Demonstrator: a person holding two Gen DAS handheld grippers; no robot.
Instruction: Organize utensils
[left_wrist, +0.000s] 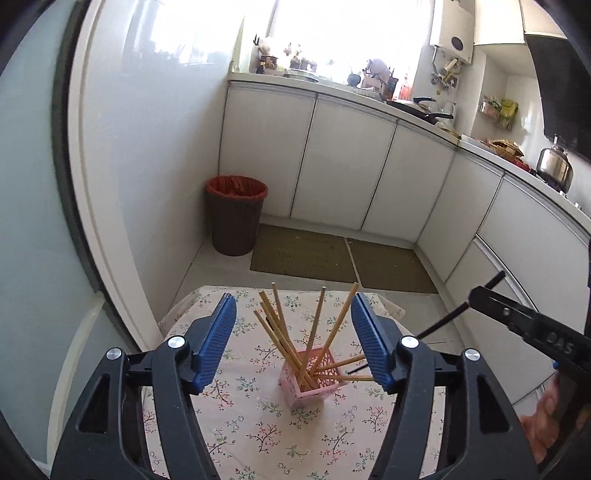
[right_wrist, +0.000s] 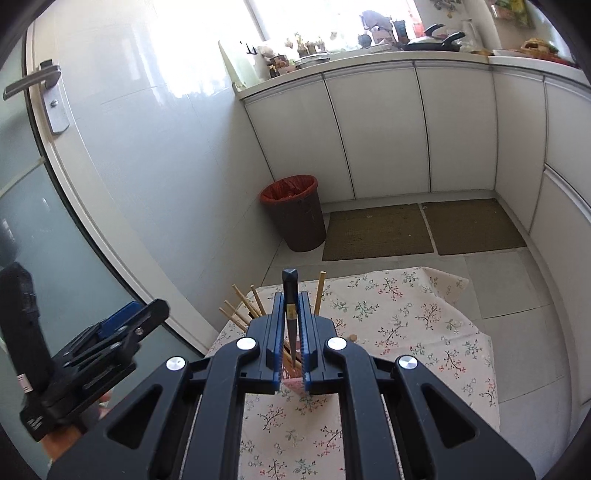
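The left claw stood wide, nothing between its blue pads. Just beyond and below it, framed in the gap, sat the pink holder on the flowered tablecloth, with a fan of wooden chopsticks leaning every way out of it. A couple lay low toward that claw's right pad, tips poking over the rim.

The right claw was pinched nearly closed on a dark chopstick, which ran forward between its pads and stuck out past the tips. From the left side this stick showed as a thin black rod passing clean through the other tool, off to the right of the holder. Under the right claw, the holder was mostly hidden; only a pink corner peeked out beneath its pads.

To my eye the job in hand was to drop that dark stick in with the rest. Done well, it would want the lower end brought over the holder's open mouth, clear of the splayed wooden ones, and the stick tipped steeper before letting go, so it slid in rather than knocking the light holder over. The free left claw looked well placed to steady it.
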